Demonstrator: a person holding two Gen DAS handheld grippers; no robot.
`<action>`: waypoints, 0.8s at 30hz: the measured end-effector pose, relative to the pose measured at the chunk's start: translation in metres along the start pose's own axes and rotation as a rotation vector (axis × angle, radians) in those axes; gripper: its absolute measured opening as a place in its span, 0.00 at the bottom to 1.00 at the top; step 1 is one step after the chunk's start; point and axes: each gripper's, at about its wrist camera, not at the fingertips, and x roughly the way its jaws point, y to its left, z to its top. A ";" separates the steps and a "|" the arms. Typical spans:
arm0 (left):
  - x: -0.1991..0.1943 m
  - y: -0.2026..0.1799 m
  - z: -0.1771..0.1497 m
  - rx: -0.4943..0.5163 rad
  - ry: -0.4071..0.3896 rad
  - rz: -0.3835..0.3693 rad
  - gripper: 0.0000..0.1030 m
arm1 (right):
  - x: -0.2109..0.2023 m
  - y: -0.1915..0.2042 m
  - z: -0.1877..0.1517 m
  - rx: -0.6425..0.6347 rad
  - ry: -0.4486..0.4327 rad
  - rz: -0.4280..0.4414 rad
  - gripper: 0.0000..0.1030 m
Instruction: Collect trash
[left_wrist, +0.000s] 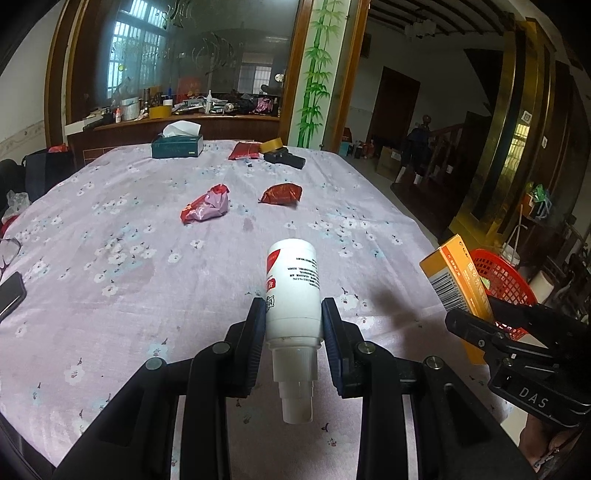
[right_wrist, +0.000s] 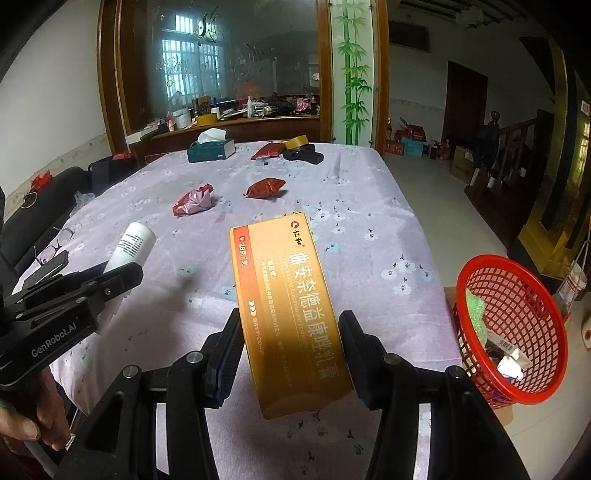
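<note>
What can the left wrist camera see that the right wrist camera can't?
Only the left wrist view shows the white bottle's nozzle end, clamped in the left gripper. Only the right wrist view shows the orange box's printed front, clamped in the right gripper, and the trash inside the red basket. Both show the flowered tablecloth, two red wrappers and the tissue box.

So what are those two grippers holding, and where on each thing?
The left gripper clamps a white spray bottle low on its body, near the nozzle. The right gripper grips an orange medicine box across its near end.
</note>
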 end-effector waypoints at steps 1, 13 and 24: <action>0.001 -0.001 0.000 0.001 0.004 -0.002 0.28 | 0.001 -0.001 0.000 0.003 0.003 0.003 0.54; 0.015 -0.011 0.006 0.013 0.028 -0.015 0.28 | 0.003 -0.022 -0.004 0.071 0.008 0.061 0.54; 0.027 -0.026 0.012 0.044 0.042 -0.019 0.28 | 0.003 -0.038 -0.007 0.116 0.005 0.073 0.54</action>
